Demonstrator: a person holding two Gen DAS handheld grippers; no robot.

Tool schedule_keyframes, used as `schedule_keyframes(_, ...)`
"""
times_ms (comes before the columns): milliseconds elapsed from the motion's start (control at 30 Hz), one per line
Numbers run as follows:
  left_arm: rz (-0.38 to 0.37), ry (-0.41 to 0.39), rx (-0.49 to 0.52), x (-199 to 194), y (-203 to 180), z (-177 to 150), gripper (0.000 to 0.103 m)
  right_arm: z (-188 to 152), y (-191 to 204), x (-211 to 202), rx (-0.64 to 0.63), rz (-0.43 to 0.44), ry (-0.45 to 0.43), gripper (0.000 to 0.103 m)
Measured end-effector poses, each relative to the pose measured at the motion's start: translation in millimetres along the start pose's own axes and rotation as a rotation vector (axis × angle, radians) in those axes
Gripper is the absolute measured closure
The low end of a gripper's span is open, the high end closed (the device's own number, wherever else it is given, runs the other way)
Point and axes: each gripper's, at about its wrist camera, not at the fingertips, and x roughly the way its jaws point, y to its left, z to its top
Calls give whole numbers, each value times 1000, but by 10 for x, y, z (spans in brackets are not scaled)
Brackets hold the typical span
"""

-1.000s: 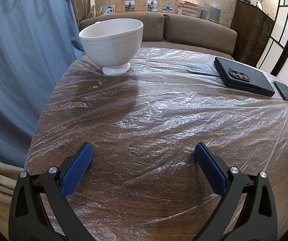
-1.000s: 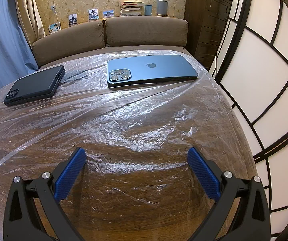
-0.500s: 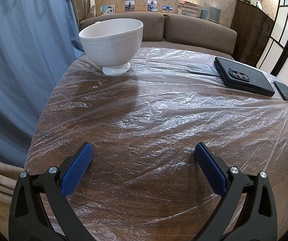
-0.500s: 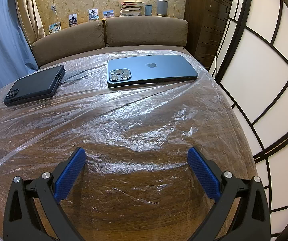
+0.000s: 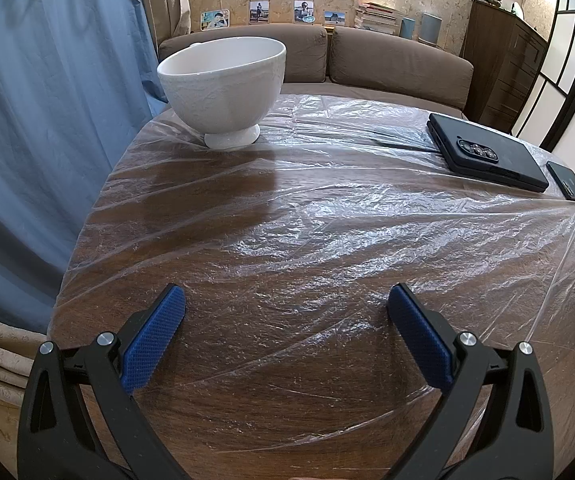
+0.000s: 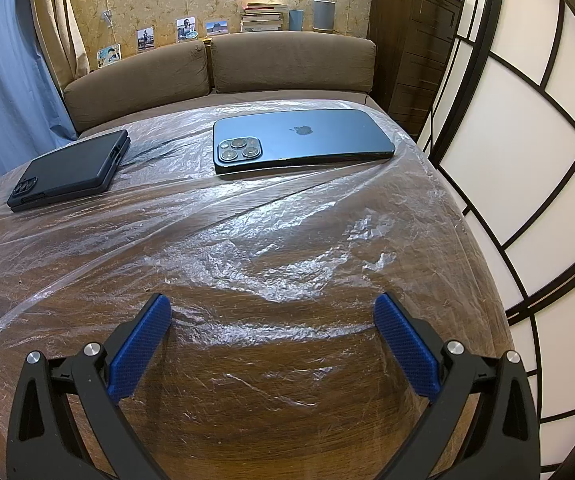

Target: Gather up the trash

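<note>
Nothing moved vs earlier frames: left gripper (image 5: pixel 286 307) & right gripper (image 6: pixel 272 315) fingers wide apart, empty, over plastic sheet (image 5: pixel 367 232) covering worktop (image 6: pixel 271 420); pre-grasp, next pinch sheet edge.

We see a white bowl (image 5: pixel 223 92), a dark blue phone (image 6: pixel 303 140), a black cased phone (image 6: pixel 69 170), blue pads (image 5: pixel 153 344) and brown wood-grain table (image 6: pixel 271 432).

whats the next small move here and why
Probably lower the right claw onto the wrinkled plastic sheet just ahead and pinch a fold. Both claws are open and empty, no loose litter shows, and the blue phone and white bowl rest on the sheet.
</note>
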Motion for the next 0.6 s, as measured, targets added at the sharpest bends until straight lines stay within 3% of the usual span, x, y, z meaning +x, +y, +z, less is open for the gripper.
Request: schedule_keyframes(600, -12, 2, 12, 83, 11, 52, 1, -1, 1, -6, 0, 0, 0, 4)
